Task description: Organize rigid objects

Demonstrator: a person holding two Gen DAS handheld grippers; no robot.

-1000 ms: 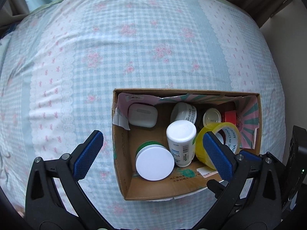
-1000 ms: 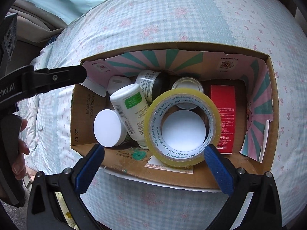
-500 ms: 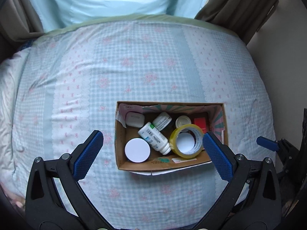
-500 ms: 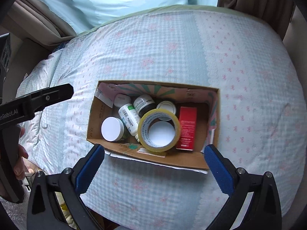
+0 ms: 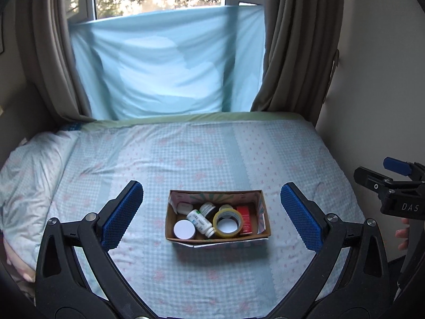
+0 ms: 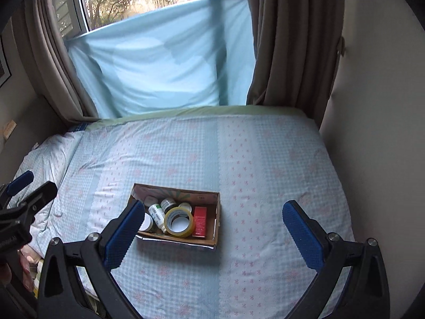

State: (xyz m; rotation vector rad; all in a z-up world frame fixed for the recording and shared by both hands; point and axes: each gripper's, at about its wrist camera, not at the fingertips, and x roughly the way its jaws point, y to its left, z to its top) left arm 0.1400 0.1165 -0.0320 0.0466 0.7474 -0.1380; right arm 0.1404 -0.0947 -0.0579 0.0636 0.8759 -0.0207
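Left wrist: cardboard box (image 5: pixel 261 214) holds tape roll (image 5: pixel 228 223), bottles.

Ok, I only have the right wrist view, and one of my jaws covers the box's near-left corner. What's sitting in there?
Observer: A jar with a white lid, standing upright in that corner of the cardboard box, right beside the tipped white bottle.
Operator: And is the left gripper carrying anything?
Observer: No. The left gripper is empty; its jaws stand wide open on the near side of the box, touching nothing.
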